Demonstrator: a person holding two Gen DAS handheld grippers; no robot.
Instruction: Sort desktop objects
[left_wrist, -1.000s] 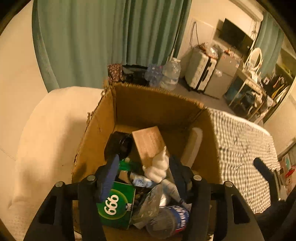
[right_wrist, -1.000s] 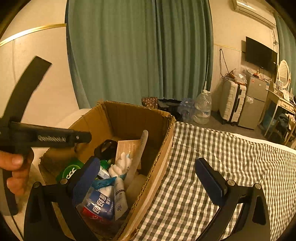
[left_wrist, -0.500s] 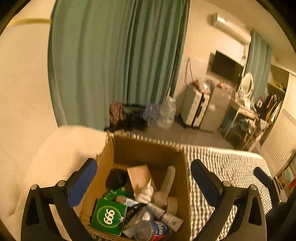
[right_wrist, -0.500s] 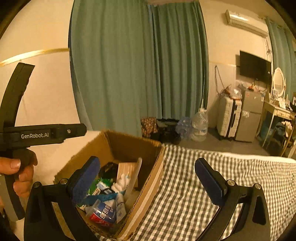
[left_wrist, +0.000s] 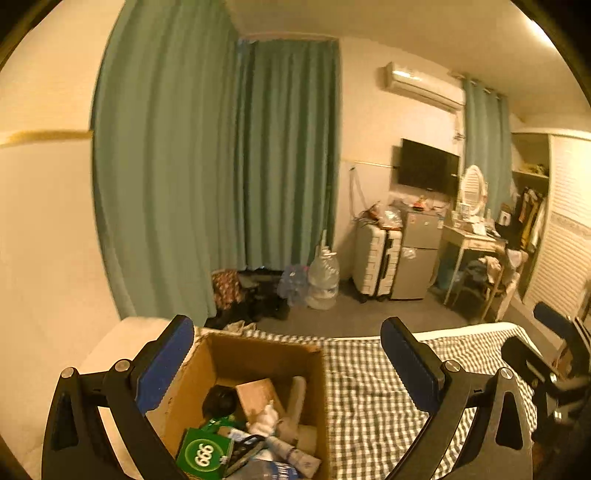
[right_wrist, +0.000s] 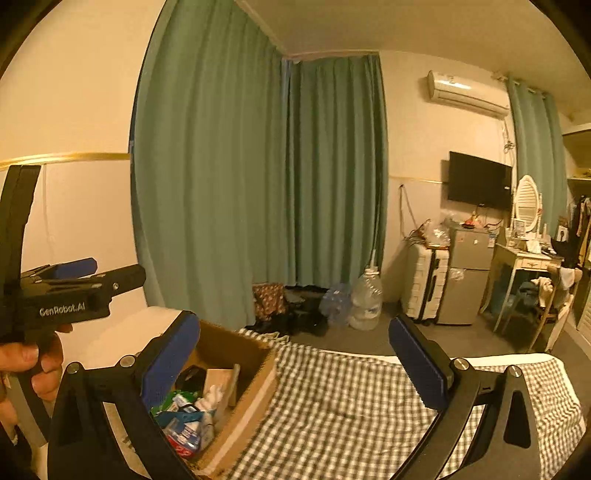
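A cardboard box (left_wrist: 258, 356) sits on the checked bedspread (left_wrist: 369, 387), holding several items: a green "999" box (left_wrist: 205, 454), a white figurine (left_wrist: 264, 419), a brown card (left_wrist: 255, 397), a comb (left_wrist: 297, 395), tubes and a bottle. My left gripper (left_wrist: 288, 365) is open and empty, raised above the box. My right gripper (right_wrist: 295, 363) is open and empty, above the bed to the right of the box (right_wrist: 236, 369). The left gripper (right_wrist: 74, 286) and the hand holding it show in the right wrist view.
Green curtains (left_wrist: 221, 177) hang behind the bed. On the floor beyond stand a water bottle (left_wrist: 323, 277), a suitcase (left_wrist: 376, 262), a small fridge (left_wrist: 417, 254) and a dressing table (left_wrist: 472, 240). A white pillow (left_wrist: 110, 347) lies left of the box.
My left gripper opened wide over the box and lifted up and back. My right gripper also rose and tilted up. The box now sits lower and smaller in both views.
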